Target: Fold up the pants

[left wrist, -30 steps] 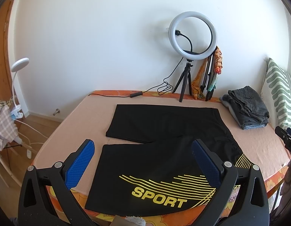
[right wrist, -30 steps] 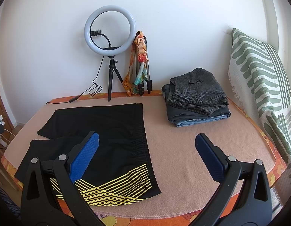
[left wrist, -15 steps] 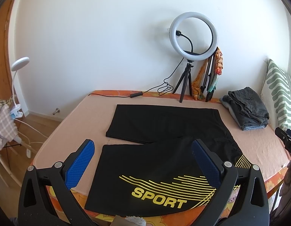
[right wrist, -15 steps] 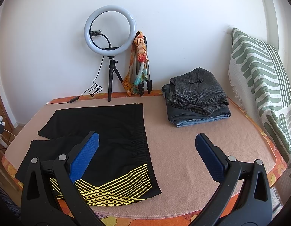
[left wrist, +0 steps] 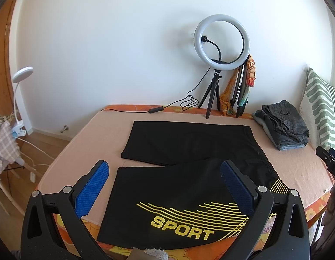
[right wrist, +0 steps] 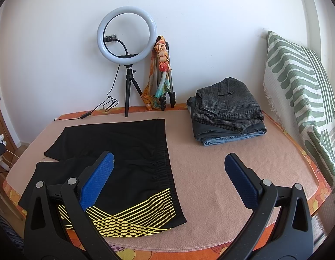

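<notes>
Black sport shorts point(left wrist: 189, 169) with yellow lines and the word SPORT lie flat and spread out on the pink-covered bed point(left wrist: 98, 134), legs to the left, waistband to the right. They also show in the right wrist view point(right wrist: 124, 162). My left gripper point(left wrist: 165, 182) is open and empty, held above the near leg. My right gripper point(right wrist: 169, 171) is open and empty, held above the waistband's near end and the bare cover beside it.
A stack of folded grey and denim clothes point(right wrist: 228, 112) lies at the back right. A ring light on a tripod point(right wrist: 127, 49) and a folded tripod with a scarf point(right wrist: 163, 73) stand against the wall. A green-striped pillow point(right wrist: 301, 91) leans at the right. A cable point(left wrist: 154, 109) runs along the back edge.
</notes>
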Available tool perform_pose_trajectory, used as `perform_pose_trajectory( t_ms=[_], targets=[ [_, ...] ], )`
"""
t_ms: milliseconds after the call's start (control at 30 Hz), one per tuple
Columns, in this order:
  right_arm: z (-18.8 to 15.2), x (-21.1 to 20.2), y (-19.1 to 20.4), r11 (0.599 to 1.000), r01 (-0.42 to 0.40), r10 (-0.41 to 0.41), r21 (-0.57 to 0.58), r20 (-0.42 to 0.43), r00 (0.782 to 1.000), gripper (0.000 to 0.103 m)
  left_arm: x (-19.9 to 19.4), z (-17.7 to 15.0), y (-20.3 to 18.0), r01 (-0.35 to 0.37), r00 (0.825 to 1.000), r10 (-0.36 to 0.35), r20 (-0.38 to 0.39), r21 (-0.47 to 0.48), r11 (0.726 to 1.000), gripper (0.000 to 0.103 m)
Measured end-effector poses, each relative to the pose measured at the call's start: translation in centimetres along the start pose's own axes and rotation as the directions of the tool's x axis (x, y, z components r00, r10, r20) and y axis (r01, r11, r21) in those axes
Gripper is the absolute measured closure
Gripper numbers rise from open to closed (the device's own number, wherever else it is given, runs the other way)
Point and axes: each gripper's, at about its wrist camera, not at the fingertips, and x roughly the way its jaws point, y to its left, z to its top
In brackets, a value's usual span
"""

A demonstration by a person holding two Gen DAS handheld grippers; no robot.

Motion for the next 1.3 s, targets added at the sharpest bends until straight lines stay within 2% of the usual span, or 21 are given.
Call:
perform_pose_trajectory(
  t_ms=[1067, 1300],
  targets=[
    [-0.06, 0.17, -0.05, 1.000, -0.004, 0.004, 0.002, -0.004, 1.000, 0.000, 0.17, -0.12, -0.03, 0.001, 1.000, -0.001, -0.006, 0.016, 1.000, 0.001],
    [-0.57, 0.30, 0.38, 1.000, -0.025, 0.025, 0.013, -0.016, 1.000, 0.000, 0.23, -0.30, 0.89, -0.029, 1.000, 0.029, 0.001, 0.033, 0.999, 0.001]
  ],
)
